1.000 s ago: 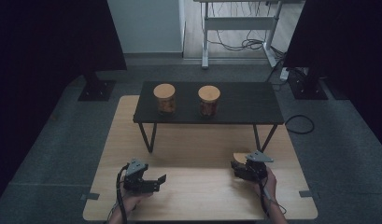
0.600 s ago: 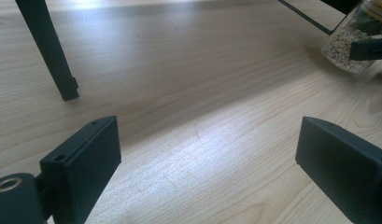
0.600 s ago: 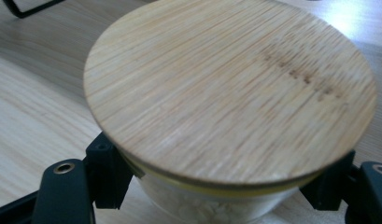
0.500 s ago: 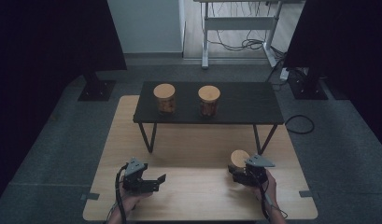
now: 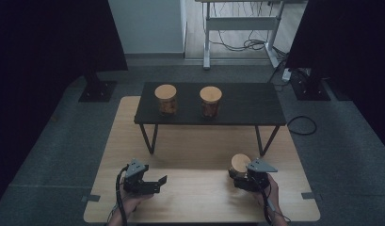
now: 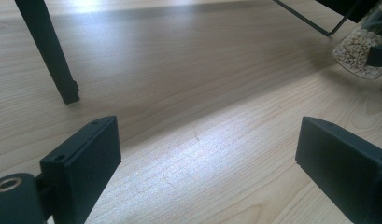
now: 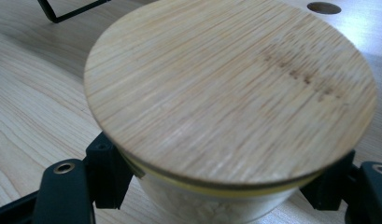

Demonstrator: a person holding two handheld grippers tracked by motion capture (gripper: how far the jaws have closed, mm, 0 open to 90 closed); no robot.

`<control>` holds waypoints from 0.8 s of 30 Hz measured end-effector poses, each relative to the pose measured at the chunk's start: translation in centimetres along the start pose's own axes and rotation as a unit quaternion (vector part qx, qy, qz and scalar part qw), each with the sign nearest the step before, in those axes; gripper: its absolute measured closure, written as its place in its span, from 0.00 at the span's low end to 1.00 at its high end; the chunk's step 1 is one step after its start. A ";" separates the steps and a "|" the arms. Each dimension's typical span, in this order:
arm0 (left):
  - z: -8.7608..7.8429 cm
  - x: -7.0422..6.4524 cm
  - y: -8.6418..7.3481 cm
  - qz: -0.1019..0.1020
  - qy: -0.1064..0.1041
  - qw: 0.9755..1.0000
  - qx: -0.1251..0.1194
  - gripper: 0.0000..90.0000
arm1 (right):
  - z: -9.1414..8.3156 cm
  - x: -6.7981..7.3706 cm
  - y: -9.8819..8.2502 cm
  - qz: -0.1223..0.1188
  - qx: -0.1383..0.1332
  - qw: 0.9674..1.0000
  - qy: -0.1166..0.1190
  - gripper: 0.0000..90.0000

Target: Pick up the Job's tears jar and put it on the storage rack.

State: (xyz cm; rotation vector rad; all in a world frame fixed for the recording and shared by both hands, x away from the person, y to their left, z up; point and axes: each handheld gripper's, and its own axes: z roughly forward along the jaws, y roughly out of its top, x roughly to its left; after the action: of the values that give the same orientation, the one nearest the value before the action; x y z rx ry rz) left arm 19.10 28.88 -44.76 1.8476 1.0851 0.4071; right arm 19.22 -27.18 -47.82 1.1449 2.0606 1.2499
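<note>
Right gripper point(image 5: 240, 178) is clamped on the lidded jar point(image 7: 230, 93); left gripper point(image 5: 155, 183) stands apart, empty. Best keep that jar upright and lift gently.

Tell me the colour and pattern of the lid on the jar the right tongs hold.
Pale tan bamboo lid, fine straight grain; right gripper view shows it best.

left hand-held gripper point(image 5: 158, 181) jaws apart, right hand-held gripper point(image 5: 237, 175) clamped

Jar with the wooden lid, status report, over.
Right gripper shut on jar. Left gripper open, empty. Black shelf ahead, two jars on it.
</note>
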 end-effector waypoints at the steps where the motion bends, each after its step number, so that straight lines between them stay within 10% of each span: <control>1: 0.0 0.0 0.0 0.000 0.000 1.000 0.000 0.07 | -0.1 0.0 0.0 -0.001 -0.002 1.000 0.001 0.28; 24: 0.0 0.0 0.0 0.000 0.001 1.000 -0.001 0.07 | -1.5 0.4 0.2 -0.010 -0.030 0.999 0.012 0.28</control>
State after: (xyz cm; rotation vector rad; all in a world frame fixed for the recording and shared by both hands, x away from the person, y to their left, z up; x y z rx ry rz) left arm 19.10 28.88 -44.74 1.8470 1.0857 0.4105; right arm 18.01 -27.53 -46.89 1.0852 2.0320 1.3134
